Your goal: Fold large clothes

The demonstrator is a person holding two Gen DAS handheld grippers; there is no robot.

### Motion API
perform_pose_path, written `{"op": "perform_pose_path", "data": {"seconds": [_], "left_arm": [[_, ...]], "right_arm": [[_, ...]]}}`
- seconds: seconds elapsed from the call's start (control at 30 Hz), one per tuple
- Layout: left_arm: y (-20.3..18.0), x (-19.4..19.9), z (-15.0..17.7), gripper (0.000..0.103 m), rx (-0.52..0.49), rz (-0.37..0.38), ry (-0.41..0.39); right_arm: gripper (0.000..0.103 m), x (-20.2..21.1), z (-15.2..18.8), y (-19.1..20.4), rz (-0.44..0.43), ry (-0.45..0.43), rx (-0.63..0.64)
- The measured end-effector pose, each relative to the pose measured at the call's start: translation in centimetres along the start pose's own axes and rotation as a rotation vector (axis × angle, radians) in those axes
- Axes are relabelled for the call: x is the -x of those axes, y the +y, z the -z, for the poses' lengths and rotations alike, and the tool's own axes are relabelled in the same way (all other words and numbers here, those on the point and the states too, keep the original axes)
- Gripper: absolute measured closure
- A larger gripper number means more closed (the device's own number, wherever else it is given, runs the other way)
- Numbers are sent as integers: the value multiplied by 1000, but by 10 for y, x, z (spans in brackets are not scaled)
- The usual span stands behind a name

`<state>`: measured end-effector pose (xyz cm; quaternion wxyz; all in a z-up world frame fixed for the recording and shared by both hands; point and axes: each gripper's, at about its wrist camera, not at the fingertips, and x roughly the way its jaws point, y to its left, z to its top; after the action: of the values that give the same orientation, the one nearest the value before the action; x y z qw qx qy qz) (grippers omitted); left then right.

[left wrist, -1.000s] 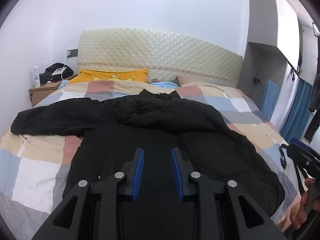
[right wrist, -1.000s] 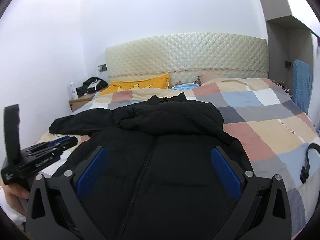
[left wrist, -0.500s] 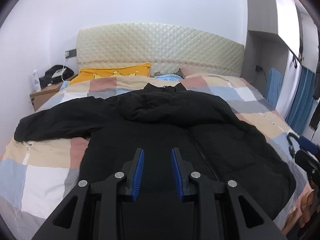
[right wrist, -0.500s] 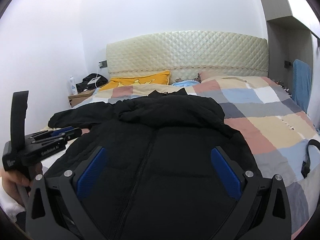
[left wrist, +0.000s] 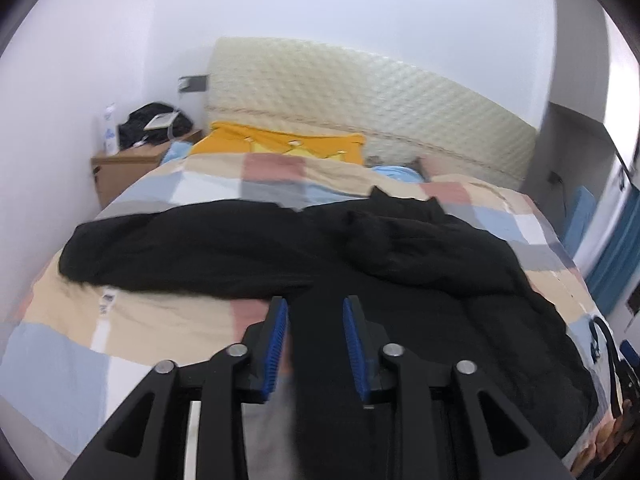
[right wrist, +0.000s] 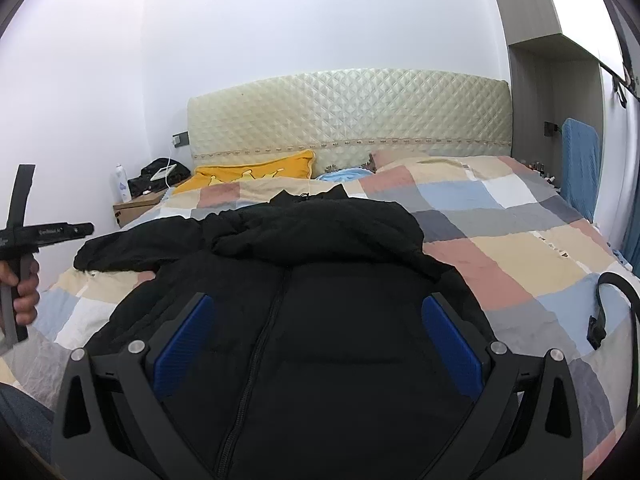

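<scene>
A black puffer jacket (right wrist: 320, 240) lies zip-up on the bed, collar toward the headboard. Its one sleeve (left wrist: 180, 248) stretches out to the left over the quilt. My left gripper (left wrist: 315, 312) hovers above the jacket's left edge near that sleeve; its jaws are opening and nothing is between the blue pads. From the right wrist view the left gripper (right wrist: 86, 227) shows side-on at the far left, held by a hand (right wrist: 24, 292). My right gripper (right wrist: 316, 312) hangs wide open over the jacket's lower front, holding nothing.
The checkered quilt (right wrist: 500, 248) covers the bed up to a padded headboard (right wrist: 352, 112). A yellow pillow (right wrist: 256, 170) lies at its head. A nightstand (left wrist: 128, 164) with a bottle and a black bag stands at the left wall. A black strap (right wrist: 616, 308) lies at the right.
The left gripper has swung left, from over the jacket's middle to its left edge by the sleeve, and its jaws have widened. The right gripper has stayed put, still wide open.
</scene>
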<state>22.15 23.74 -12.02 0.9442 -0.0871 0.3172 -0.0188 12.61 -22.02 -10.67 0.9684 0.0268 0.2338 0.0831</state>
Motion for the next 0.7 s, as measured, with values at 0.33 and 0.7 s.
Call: {"op": "perform_pose_path", "data": {"seconds": [0.33, 0.7], "left_arm": [[122, -42, 22, 35, 166, -88, 24], [246, -141, 14, 35, 467, -5, 110]], "right_arm": [[0, -17, 13, 25, -67, 83, 31], [0, -53, 14, 33, 7, 158, -41]]}}
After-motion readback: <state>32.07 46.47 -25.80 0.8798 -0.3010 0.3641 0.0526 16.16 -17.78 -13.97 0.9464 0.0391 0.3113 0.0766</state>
